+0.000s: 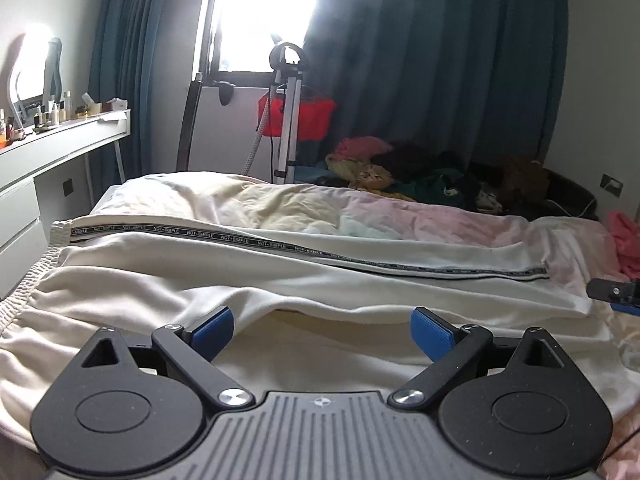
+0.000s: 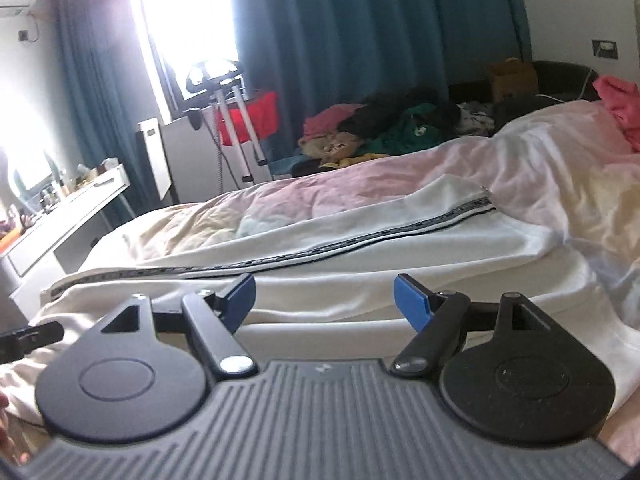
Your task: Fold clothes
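Observation:
White trousers [image 1: 248, 276] with a black lettered side stripe [image 1: 280, 245] lie flat across the bed, waistband at the left, hems at the right. They also show in the right wrist view [image 2: 360, 256]. My left gripper [image 1: 322, 330] is open and empty, just above the near edge of the trousers by the waist end. My right gripper [image 2: 324, 300] is open and empty over the near edge toward the leg end; its tip shows in the left wrist view [image 1: 614, 294]. The left gripper's tip shows at the left edge of the right wrist view [image 2: 28, 338].
The bed has a pale pink and cream cover [image 1: 400, 212]. A heap of mixed clothes [image 1: 420, 172] lies at the far side by blue curtains [image 1: 440, 60]. A pink garment [image 1: 626, 244] lies at the right. A white dresser [image 1: 48, 152] stands left; a steamer stand [image 1: 290, 120] with a red bag stands by the window.

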`<state>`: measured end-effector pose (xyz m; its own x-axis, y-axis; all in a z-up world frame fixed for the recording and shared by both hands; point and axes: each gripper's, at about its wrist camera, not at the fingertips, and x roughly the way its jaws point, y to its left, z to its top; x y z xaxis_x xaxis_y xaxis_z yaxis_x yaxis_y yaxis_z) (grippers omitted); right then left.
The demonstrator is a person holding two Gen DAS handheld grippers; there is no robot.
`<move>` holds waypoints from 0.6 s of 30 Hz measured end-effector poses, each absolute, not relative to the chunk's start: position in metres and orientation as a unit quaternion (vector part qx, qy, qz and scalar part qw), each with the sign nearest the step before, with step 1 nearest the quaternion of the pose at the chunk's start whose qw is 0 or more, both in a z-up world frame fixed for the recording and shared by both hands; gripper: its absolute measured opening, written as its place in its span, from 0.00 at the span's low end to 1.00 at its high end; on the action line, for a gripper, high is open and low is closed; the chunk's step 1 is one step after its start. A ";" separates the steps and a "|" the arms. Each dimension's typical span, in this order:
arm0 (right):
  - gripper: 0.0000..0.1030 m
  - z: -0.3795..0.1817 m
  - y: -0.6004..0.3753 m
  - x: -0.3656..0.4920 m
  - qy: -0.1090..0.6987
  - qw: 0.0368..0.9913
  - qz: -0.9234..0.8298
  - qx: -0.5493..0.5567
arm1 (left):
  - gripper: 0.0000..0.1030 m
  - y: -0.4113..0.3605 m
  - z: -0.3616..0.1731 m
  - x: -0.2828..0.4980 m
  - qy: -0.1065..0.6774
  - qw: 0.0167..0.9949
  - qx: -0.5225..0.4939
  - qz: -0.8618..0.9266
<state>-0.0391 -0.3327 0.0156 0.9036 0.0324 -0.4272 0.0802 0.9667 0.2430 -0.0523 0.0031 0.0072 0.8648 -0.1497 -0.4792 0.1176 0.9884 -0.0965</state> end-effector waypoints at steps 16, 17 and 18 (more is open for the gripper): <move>0.76 0.004 -0.326 -0.032 0.250 0.961 -0.041 0.109 | 0.95 0.099 0.013 -0.050 0.219 0.965 -0.069 0.126; 0.76 0.004 -0.329 -0.033 0.249 0.961 -0.043 0.115 | 0.99 0.111 0.017 -0.050 0.216 0.963 -0.068 0.147; 0.76 0.004 -0.331 -0.034 0.249 0.960 -0.045 0.120 | 1.00 0.125 0.020 -0.051 0.219 0.959 -0.077 0.163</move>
